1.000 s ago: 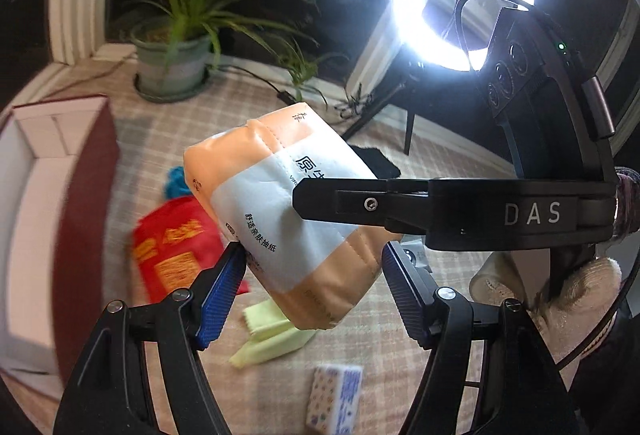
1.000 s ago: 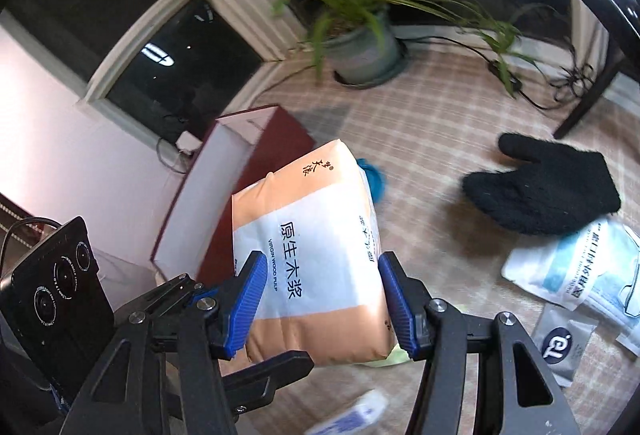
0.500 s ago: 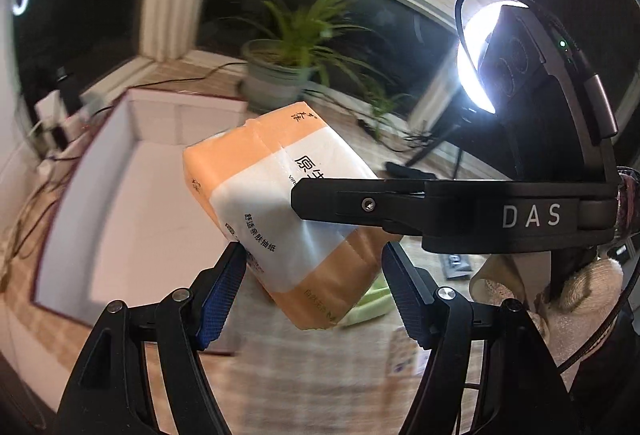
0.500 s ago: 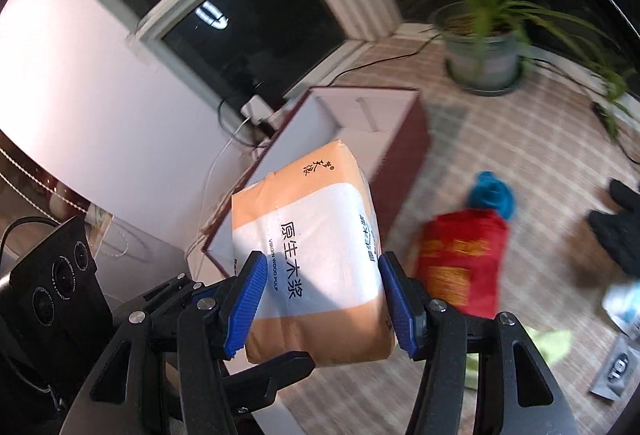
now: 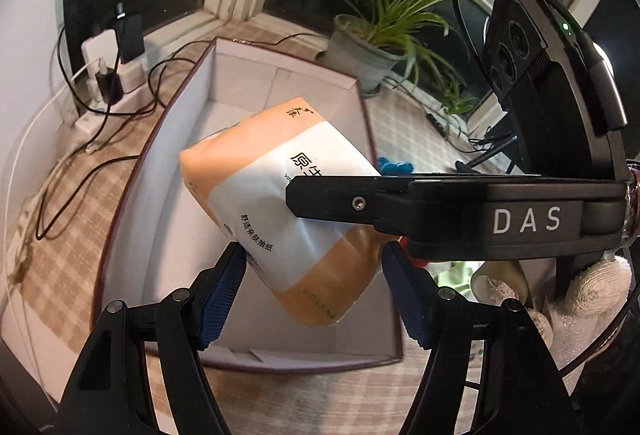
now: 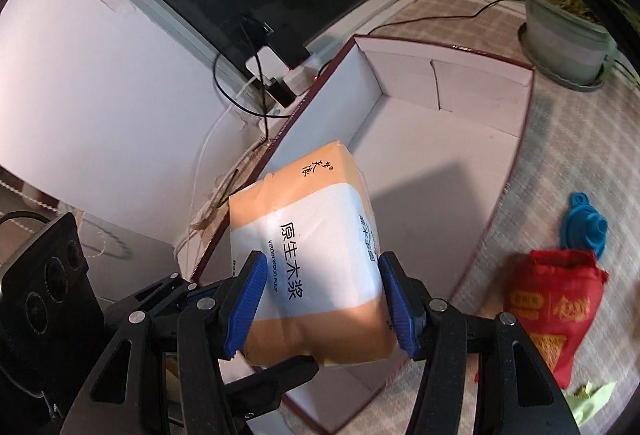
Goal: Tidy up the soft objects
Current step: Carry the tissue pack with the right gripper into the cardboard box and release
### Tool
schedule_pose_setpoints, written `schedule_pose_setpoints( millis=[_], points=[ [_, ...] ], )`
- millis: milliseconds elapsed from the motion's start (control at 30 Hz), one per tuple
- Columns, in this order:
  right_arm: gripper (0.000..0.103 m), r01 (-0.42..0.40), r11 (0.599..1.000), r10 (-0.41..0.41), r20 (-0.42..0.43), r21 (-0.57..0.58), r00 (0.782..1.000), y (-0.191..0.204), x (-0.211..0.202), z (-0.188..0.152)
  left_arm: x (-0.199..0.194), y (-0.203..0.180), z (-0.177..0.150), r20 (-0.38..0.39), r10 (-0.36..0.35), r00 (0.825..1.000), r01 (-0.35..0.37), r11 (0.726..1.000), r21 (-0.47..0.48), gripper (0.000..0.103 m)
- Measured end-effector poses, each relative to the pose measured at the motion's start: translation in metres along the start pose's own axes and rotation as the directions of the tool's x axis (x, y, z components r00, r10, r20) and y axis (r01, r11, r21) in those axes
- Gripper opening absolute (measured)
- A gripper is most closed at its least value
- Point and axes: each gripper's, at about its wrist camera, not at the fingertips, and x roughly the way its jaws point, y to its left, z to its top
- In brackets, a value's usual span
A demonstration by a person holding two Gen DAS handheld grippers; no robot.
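1. The tissue pack (image 6: 308,263) hangs in the air over the open box (image 6: 472,163), its long axis running away from the right gripper (image 6: 320,305) and tilted up toward the box's far wall. In the left wrist view the same pack (image 5: 280,211) lies on a diagonal, its top end up and left, its bottom end down and right.
2. It is a soft plastic-wrapped brick, orange at both ends with a white band round the middle, printed with dark Chinese characters and "VIRGIN WOOD PULP"; the wrap is creased and slightly dented.
3. The right gripper clamps the pack across its short width: both blue pads (image 6: 244,305) press into its sides near the lower end, and most of the pack juts out beyond the fingertips.
4. The left gripper (image 5: 312,295) stands wide apart around the pack's lower end; its left blue pad (image 5: 222,299) sits at the pack's edge, the right pad just clear, so it shows no squeeze.
5. The box has white inner walls and a dark red rim, on a checked cloth (image 6: 568,139). A red pouch (image 6: 552,315) and a blue item (image 6: 586,231) lie outside it, to the right.
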Motion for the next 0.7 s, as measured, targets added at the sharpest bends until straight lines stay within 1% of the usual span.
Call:
schedule_pose_setpoints(
  millis=[233,500,700],
  points=[
    [0.054,0.027,1.000,-0.027,-0.029,0.006,0.999,-0.004,0.019,0.012,0.015,0.014,0.006,-0.036,-0.007,0.999,0.006,1.000,-0.007,0.069],
    [0.054,0.055,0.998,-0.054,-0.049,0.018,0.997,-0.011,0.029,0.013,0.021,0.017,0.008,-0.048,0.001,0.999,-0.001,1.000,0.001,0.069],
    [0.054,0.062,0.998,-0.062,-0.019,0.027,0.998,-0.014,0.019,0.012,0.014,0.015,0.007,-0.034,0.004,0.999,-0.004,1.000,0.002,0.069]
  ],
)
